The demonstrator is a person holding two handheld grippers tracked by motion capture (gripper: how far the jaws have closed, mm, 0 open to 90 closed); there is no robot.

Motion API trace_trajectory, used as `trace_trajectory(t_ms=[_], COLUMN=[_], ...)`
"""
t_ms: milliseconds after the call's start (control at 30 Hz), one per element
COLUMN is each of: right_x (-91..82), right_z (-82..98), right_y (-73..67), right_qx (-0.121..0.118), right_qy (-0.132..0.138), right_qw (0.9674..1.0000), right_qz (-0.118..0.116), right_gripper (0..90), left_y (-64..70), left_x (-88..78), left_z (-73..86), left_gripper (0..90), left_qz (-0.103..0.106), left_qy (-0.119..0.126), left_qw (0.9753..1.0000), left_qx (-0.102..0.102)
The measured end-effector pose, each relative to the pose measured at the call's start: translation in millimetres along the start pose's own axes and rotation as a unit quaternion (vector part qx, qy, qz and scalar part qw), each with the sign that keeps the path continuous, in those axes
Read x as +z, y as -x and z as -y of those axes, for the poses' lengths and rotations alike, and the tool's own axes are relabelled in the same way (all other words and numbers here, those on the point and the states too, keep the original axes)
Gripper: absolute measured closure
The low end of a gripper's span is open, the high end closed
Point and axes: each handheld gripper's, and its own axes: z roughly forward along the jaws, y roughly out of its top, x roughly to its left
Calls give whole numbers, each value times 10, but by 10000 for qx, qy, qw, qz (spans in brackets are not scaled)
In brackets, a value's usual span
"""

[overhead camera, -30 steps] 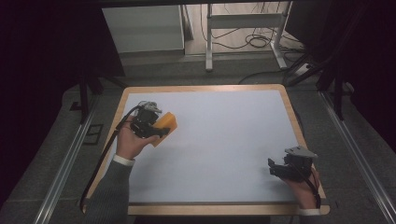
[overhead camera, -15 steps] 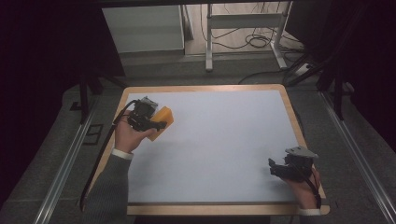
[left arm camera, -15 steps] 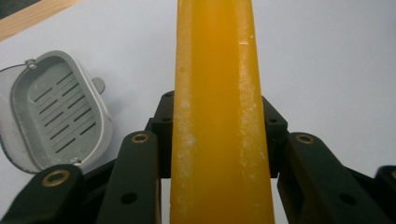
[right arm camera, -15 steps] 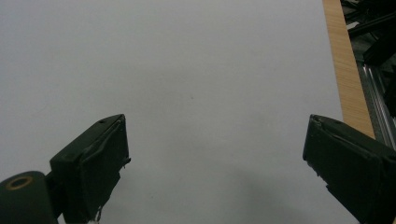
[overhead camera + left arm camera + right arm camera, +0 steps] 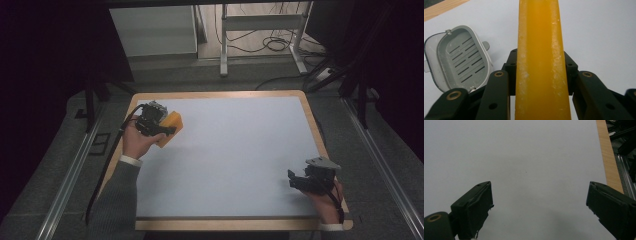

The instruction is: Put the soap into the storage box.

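Since the earlier frames, left claw (image 5: 167, 131) with its yellow block (image 5: 170, 128) has drifted a bit toward the table's left edge and far-left corner; right claw (image 5: 298, 181) hasn't budged. Largest first: table (image 5: 240, 150) has a pale blue-grey top inside a wood rim, and most of it is bare, so the whole centre and far right are free for travel. Wood rim sits close on the left of the left hand (image 5: 134, 142) and close on the right of the right hand (image 5: 327, 202), so neither has much margin outward; the room is inward. Off the table there are metal rails on both sides and dark floor, nothing to rest on there. Progress, as I read it: the pick is done. Yellow block is pinched between the left claw's jaws, shown close up in the left gripper view as a long yellow bar (image 5: 541, 62) running up between the black jaws, apparently carried above the table rather than resting on it, though I can't be sure from the high view. What's left looks like the placement: a grey slotted tray (image 5: 461, 61) with a hinged clear lid lies open on the table just beside the claw in that view, empty, and is the likely target. Block isn't over it yet. Right claw is spread wide, holding nothing, parked near the near-right corner; its own view shows both jaws (image 5: 544, 205) apart over bare top with the wood rim (image 5: 607, 157) at the right.
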Motion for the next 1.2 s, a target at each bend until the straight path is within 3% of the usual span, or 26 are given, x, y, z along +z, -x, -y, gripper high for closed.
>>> trace_trajectory(t_ms=[567, 1200], right_x=[8, 8], right_z=[4, 9], right_y=[3, 11], right_qx=[-12, 6], right_qy=[-20, -19], right_qw=[10000, 10000], right_qz=[2, 18], right_gripper=[68, 68], left_y=[-231, -585], left_x=[56, 186], left_z=[-35, -68], left_gripper=[605, 605], left_qz=[-107, -139], left_qy=[-19, -92], left_qw=[9994, 9965], left_qx=[-314, -822])
